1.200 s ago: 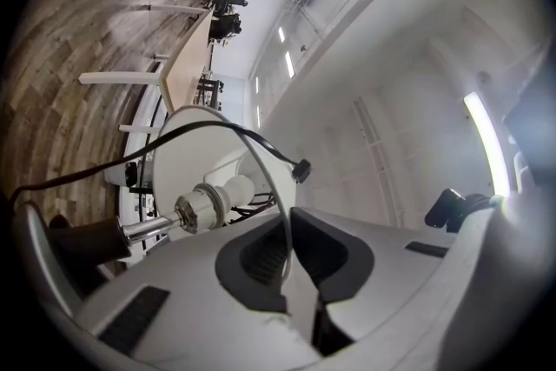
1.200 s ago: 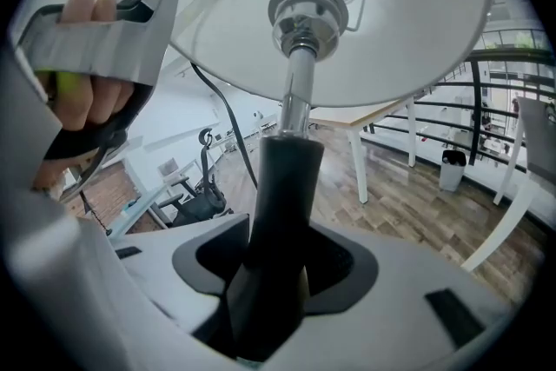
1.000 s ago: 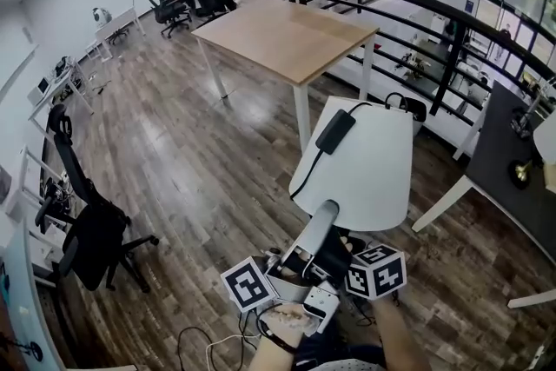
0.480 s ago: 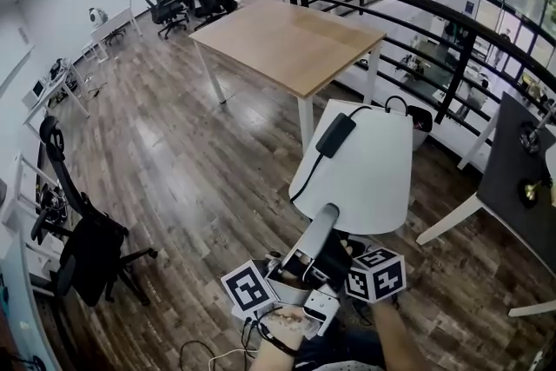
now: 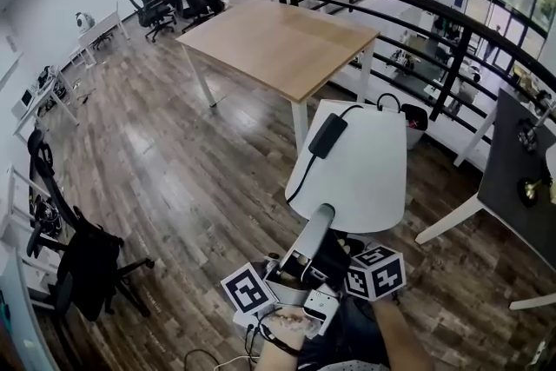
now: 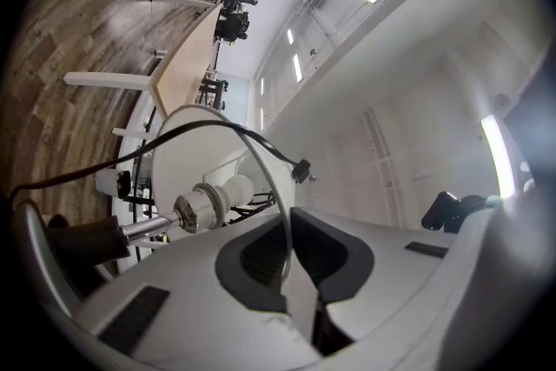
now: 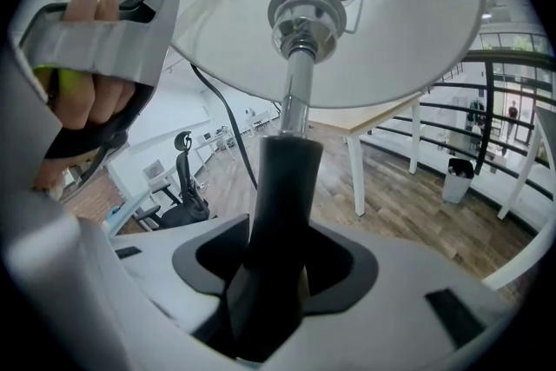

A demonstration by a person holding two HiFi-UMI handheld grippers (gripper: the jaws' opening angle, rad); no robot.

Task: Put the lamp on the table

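My right hand-held gripper [image 7: 276, 269] clenched on lamp [image 5: 356, 174] stem; left hand-held gripper [image 6: 291, 261] pinched tight on shade's wire rim. Lamp held aloft over wood floor [image 5: 174, 169]. Desk [image 5: 278, 43] ahead, well apart. Grasp done; approach and set-down left.

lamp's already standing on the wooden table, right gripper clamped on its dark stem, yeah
Not standing there: the head view shows the lamp held in the air, apart from the wooden table. The right gripper is indeed clamped on its dark stem.
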